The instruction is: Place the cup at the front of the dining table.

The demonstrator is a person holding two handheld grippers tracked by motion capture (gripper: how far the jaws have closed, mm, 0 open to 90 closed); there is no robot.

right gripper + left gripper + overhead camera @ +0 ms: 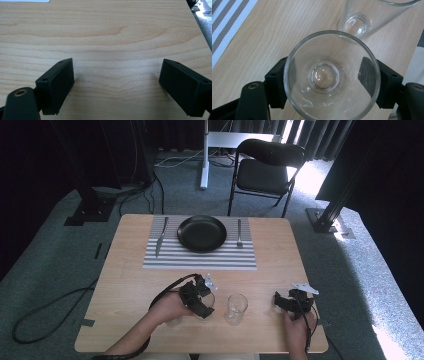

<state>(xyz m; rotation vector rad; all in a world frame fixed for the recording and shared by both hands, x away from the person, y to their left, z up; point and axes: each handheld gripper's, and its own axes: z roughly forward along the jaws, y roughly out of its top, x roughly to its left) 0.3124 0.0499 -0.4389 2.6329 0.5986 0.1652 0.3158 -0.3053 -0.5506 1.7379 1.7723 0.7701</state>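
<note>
A clear drinking glass stands upright on the wooden table, near its front edge. My left gripper is shut on it, one black pad pressed to each side of the glass. In the high view the left gripper sits left of centre, with the held glass partly hidden under it. A second empty glass stands just to the right, seen close behind in the left gripper view. My right gripper rests open near the front right, nothing between its jaws but bare wood.
A striped placemat lies at the far side with a black plate, a knife to its left and a fork to its right. A black chair stands beyond the table.
</note>
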